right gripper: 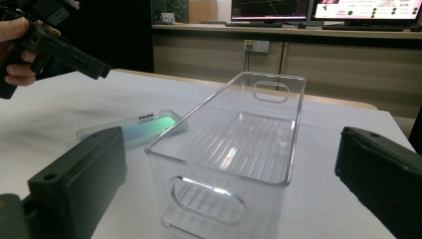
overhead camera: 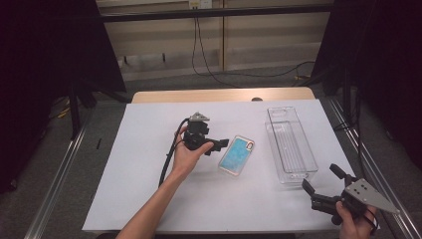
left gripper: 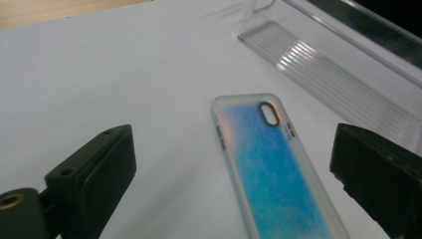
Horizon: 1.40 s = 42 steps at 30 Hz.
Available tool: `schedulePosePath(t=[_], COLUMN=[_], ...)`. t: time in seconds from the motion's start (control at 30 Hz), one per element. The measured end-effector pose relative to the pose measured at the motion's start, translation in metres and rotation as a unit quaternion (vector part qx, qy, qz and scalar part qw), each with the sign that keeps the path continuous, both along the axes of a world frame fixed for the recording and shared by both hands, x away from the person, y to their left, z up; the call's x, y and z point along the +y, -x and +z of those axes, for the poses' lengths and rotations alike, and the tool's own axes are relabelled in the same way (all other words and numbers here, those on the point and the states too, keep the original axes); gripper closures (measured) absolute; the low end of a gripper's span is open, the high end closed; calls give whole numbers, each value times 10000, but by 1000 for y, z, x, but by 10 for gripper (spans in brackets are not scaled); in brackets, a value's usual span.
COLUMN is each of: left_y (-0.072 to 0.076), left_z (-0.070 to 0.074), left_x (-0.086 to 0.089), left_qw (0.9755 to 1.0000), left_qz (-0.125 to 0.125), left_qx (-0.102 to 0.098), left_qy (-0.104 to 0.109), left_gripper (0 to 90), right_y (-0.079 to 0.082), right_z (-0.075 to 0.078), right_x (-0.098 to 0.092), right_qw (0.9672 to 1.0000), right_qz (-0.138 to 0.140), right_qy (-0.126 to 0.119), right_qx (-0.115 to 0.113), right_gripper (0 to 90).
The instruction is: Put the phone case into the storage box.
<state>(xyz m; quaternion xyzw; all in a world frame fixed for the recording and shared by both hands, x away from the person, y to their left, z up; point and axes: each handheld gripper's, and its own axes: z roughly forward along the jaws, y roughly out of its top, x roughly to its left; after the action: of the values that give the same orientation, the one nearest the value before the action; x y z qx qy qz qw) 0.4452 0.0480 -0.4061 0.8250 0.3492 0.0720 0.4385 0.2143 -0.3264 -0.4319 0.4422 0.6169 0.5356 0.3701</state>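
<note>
High view: left gripper point(overhead camera: 221, 145) sits mid-table, jaws spread wide and empty, pointing right at the phone case point(overhead camera: 237, 155). Case lies flat on the white table point(overhead camera: 149, 149), back up, blue iridescent, just right of the jaw tips, not touching them. Nothing between the jaws. Clear plastic bin point(overhead camera: 291, 147) stands to the right of the case, long side running near to far, empty. Right gripper point(overhead camera: 323, 184) waits at the near right corner, jaws apart, holding nothing, aimed at the bin's near end.

Likely reasons: case left flat and free beside the bin so it can be regripped or pushed; right gripper parked near the bin, probably ready to steady it or to take the case.

Left gripper view: case point(left gripper: 276, 164) lies between and beyond the open jaws, its near end cut off by the frame bottom. Bin's walls are transparent, so edges are hard to trace. Right gripper view: case point(right gripper: 149, 125) partly hidden behind the bin point(right gripper: 234, 149); left gripper point(right gripper: 50, 47) cropped at top left.
</note>
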Motion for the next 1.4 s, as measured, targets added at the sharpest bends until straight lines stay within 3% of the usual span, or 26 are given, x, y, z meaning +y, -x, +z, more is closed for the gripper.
schedulePosePath(t=[0.07, 0.1, 0.17, 0.33, 0.43, 0.6, 0.8, 1.17, 1.3, 1.4], left_y=[3, 5, 5, 10, 11, 11, 6, 7, 7, 7], left_z=[0, 0, -1, -2, -5, -13, -20, -29, -30, -33], left_x=[-3, -4, -4, -12, -17, -29, -43, -69, -74, -78], left_qw=[9993, 9992, 9992, 9983, 9980, 9980, 9967, 9932, 9928, 9904], left_qz=[48, 5, -146, -355, -486, -521, -580, -727, -818, -781], left_qx=[-134, -121, 18, 135, 256, 270, 433, 348, 416, 366], left_qy=[-344, -385, -379, -450, -314, -240, -380, -837, -771, -1077], left_gripper=[39, 39, 42, 46, 47, 52, 58, 65, 57, 57], right_y=[0, 0, 0, 0, 0, 0, 0, 0, 0, 1], right_z=[0, 0, 0, 0, 0, 0, 0, 0, 0, 0], right_x=[0, 0, 0, 0, 1, 1, 0, 0, 0, 0], right_qw=[10000, 10000, 10000, 10000, 10000, 10000, 10000, 10000, 10000, 10000], right_qz=[1, 1, 0, -7, -5, -3, -9, -5, -2, 1], right_qy=[-1, -3, -2, -2, -1, -5, 0, 2, -1, -2], right_qx=[-4, -3, -2, 1, 0, 0, -3, -9, -7, -11], right_gripper=[0, 0, 0, 0, 0, 0, 0, 0, 0, 0])
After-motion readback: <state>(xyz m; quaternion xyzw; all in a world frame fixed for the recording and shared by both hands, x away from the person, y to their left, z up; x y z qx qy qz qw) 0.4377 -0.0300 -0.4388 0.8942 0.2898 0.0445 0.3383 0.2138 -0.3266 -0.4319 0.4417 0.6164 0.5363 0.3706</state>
